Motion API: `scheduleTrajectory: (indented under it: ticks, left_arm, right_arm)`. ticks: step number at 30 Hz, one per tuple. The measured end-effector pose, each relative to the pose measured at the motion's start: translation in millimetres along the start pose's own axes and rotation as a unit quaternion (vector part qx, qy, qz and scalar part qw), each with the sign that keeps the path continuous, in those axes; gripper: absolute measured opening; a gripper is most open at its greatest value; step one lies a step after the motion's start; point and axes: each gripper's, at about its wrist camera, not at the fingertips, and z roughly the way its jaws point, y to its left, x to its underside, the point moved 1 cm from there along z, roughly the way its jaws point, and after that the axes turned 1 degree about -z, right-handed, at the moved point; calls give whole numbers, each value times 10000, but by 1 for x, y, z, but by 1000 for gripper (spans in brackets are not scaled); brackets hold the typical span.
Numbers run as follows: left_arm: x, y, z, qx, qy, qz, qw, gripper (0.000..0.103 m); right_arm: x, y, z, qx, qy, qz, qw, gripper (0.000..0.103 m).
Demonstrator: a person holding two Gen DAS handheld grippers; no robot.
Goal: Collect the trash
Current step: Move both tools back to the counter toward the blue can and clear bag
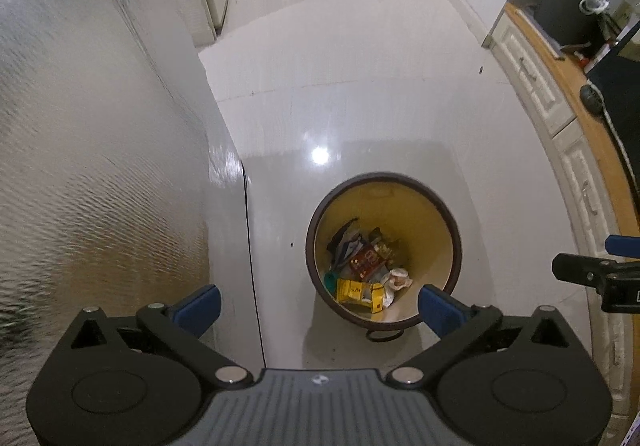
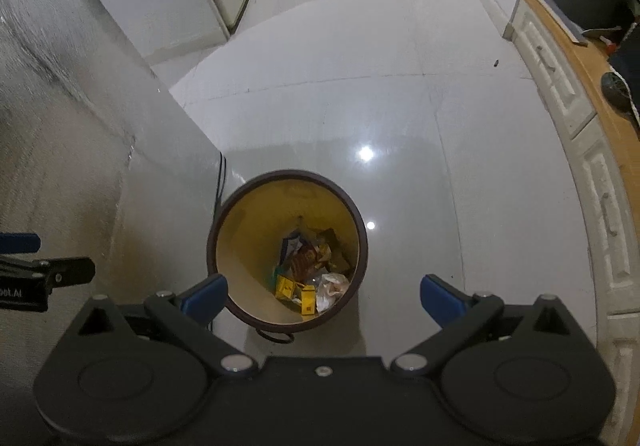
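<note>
A round bin with a dark brown rim (image 1: 450, 214) and yellow inside stands on the pale floor below both grippers. Trash lies at its bottom: yellow cartons (image 1: 356, 294), a red-brown wrapper (image 1: 366, 260) and crumpled white paper (image 1: 398, 278). My left gripper (image 1: 320, 304) hangs high above the bin, open wide, with nothing between its blue pads. In the right wrist view the same bin's rim (image 2: 360, 230) shows, with yellow cartons (image 2: 298, 292) and white paper (image 2: 332, 286) inside. My right gripper (image 2: 324, 296) is also open and empty above it.
A textured grey panel (image 1: 100, 126) rises on the left, close to the bin. White cabinets with a wooden top (image 1: 560, 86) curve along the right, carrying dark objects. A dark ring (image 1: 384, 335) lies on the floor by the bin. Glossy tiled floor (image 1: 340, 66) stretches ahead.
</note>
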Motion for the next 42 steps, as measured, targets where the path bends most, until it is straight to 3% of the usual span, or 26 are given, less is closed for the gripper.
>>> scheduleTrajectory:
  ticks: [11, 20, 32, 42]
  left_arm:
    - [6, -4, -71, 124, -909, -54, 9958, 103]
    - [17, -13, -131, 98, -1768, 37, 9842, 103]
    - [31, -22, -223, 31, -3040, 87, 9526, 103]
    - [55, -2, -311, -176, -3961, 249, 9177, 103]
  right_arm:
    - [2, 6, -69, 105, -898, -192, 9957, 103]
    - [7, 14, -133, 128, -1829, -411, 9822, 103]
    - [14, 43, -218, 48, -3208, -740, 9442, 103]
    - [21, 85, -278, -380, -4211, -958, 9011, 103]
